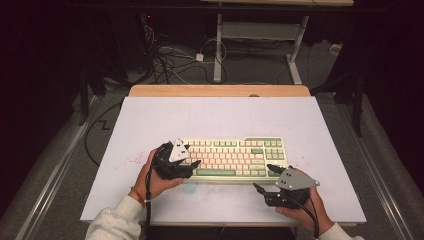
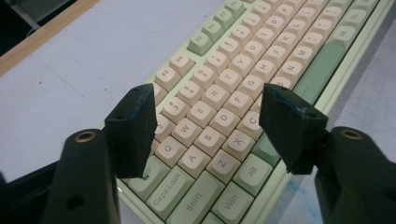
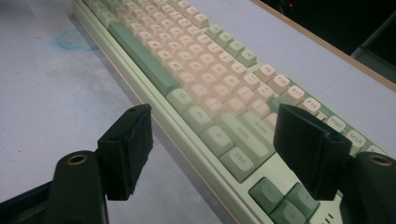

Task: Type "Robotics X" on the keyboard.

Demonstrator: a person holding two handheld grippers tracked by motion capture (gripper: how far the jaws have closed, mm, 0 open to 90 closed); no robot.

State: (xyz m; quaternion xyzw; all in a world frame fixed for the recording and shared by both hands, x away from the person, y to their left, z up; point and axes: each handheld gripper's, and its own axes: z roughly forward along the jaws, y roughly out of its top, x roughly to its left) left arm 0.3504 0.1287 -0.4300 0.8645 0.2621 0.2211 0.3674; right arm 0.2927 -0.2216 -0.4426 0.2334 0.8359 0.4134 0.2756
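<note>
Keyboard (image 1: pixel 232 157): pale green case, cream letter keys, green modifier keys and long green space bar; lies flat on the near half of the tabletop (image 1: pixel 220 115), long side parallel to the near edge, slightly left of centre to centre. Left hand-held gripper (image 1: pixel 192 163): held in the person's left hand (image 1: pixel 150 180) at the keyboard's left end; jaws spread wide and released, grasping nothing; in the left gripper view its two black jaws hang over the left block of keys, one above the Tab and Q corner, the other above the C key and the space bar's left end; whether the pads touch the keycaps cannot be told. Right hand-held gripper (image 1: pixel 263 177): held in the person's right hand (image 1: pixel 305 212) at the keyboard's near right corner; jaws likewise apart and released, holding nothing; in the right gripper view one jaw stands over bare tabletop in front of the keyboard, the other over the keys near the right end, the front edge and right Ctrl key lying between them. Tabletop: white sheet with a wooden strip along its far edge; faint blue smudge just in front of the keyboard; small reddish specks near the left hand. Floor beyond: grey, with loose cables (image 1: pixel 170 60) and the legs of a second table.
</note>
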